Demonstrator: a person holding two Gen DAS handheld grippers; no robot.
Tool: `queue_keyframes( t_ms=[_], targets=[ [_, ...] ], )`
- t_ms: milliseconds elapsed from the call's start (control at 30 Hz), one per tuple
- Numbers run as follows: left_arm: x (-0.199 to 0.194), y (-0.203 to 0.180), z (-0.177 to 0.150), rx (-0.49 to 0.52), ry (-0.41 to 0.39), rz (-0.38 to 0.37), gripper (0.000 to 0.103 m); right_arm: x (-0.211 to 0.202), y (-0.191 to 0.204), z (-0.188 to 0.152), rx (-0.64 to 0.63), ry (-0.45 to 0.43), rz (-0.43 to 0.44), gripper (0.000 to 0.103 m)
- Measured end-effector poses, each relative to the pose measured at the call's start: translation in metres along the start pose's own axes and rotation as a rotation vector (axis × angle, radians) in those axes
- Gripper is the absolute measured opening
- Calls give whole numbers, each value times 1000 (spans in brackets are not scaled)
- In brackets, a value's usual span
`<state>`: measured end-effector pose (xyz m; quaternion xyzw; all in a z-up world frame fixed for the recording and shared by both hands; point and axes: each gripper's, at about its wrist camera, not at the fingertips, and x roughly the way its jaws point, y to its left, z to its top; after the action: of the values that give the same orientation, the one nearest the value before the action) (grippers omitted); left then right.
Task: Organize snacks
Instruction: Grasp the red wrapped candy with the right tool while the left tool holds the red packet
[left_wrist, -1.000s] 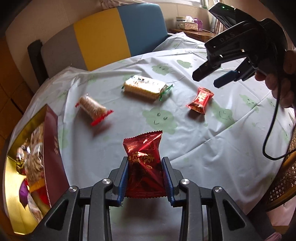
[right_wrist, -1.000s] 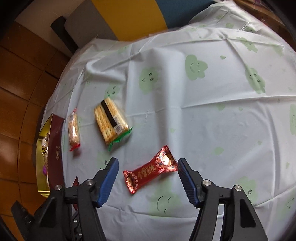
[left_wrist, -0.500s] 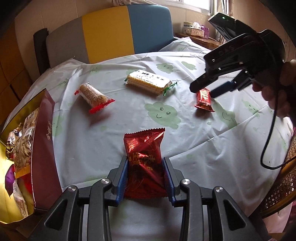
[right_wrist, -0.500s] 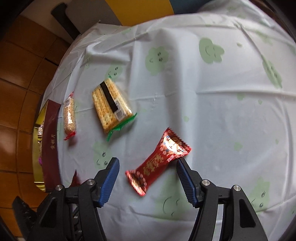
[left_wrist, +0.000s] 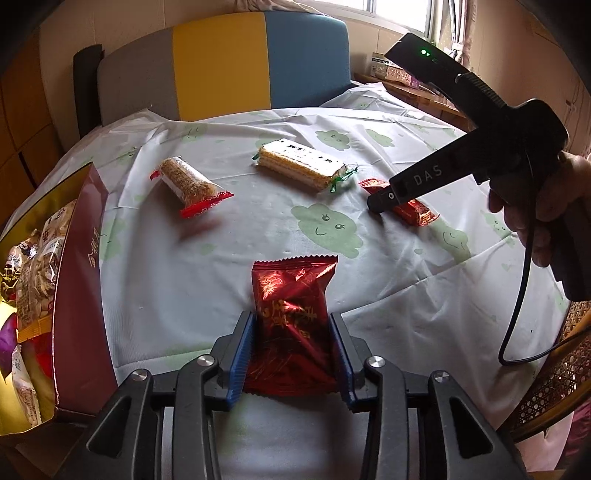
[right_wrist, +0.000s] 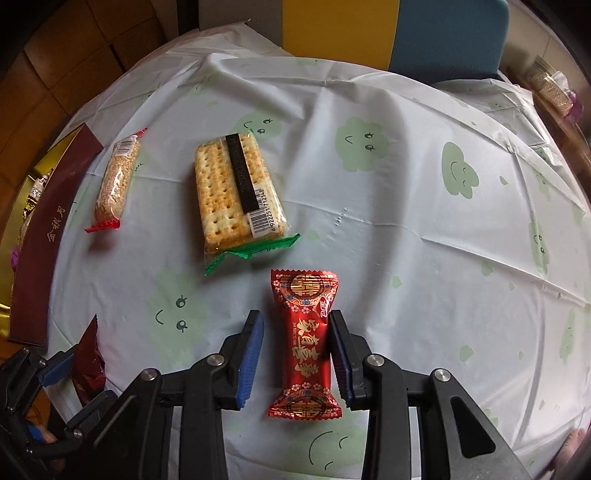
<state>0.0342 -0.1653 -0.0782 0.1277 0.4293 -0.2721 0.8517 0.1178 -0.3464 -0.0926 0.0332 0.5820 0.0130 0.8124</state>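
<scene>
My left gripper (left_wrist: 291, 321) has a dark red foil packet (left_wrist: 291, 291) between its blue pads, which still touch it while the jaws are opening. It is low over the near table edge, beside the maroon and gold snack box (left_wrist: 79, 258). My right gripper (right_wrist: 295, 321) points down over a red candy packet (right_wrist: 306, 339) lying flat. Its jaws are closing: the right pad touches the wrapper and a gap shows at the left pad. A cracker pack (right_wrist: 236, 195) and a sesame bar (right_wrist: 116, 181) lie beyond it.
A pale tablecloth (left_wrist: 221, 266) with green clouds covers the round table. A grey, yellow and blue chair back (left_wrist: 221, 62) stands behind it and a wicker chair (left_wrist: 554, 369) at the right. A person's hand (left_wrist: 546, 206) holds the right gripper, and a black cable (left_wrist: 517, 314) hangs from it.
The right gripper dropped over the red candy and rolled so the packet lies lengthwise between its jaws, which narrowed a lot. The left gripper stayed put with the foil packet, its jaws slightly wider.
</scene>
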Motion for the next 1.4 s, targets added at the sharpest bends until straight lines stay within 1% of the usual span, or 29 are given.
queue_keyframes(
  t_ms=[200, 300, 367, 433, 633, 767, 933, 1200, 1400],
  targets=[
    [0, -4, -1, 20, -12, 24, 40, 0, 8, -5, -42, -10, -33, 37],
    [0, -4, -1, 14, -16, 26, 40, -1, 18, -7, -76, -21, -65, 36],
    [0, -4, -1, 16, -20, 30, 40, -1, 26, -9, -100, -31, -80, 33],
    [0, -5, -2, 21, -24, 35, 40, 0, 31, -10, -109, -34, -88, 32],
    [0, -5, -3, 25, -31, 36, 40, 1, 29, -12, -79, -29, -55, 33],
    [0, -5, -4, 25, -37, 40, 40, 1, 28, -12, -87, -46, -60, 33],
    [-1, -5, -4, 22, -43, 37, 40, 1, 22, -13, -101, -44, -75, 33],
    [-2, -4, -5, 16, -57, 31, 40, 0, 34, -16, -158, -59, -105, 30],
    [-6, -3, -3, -4, -52, 23, 37, 1, 35, -16, -173, -66, -111, 30]
  ],
)
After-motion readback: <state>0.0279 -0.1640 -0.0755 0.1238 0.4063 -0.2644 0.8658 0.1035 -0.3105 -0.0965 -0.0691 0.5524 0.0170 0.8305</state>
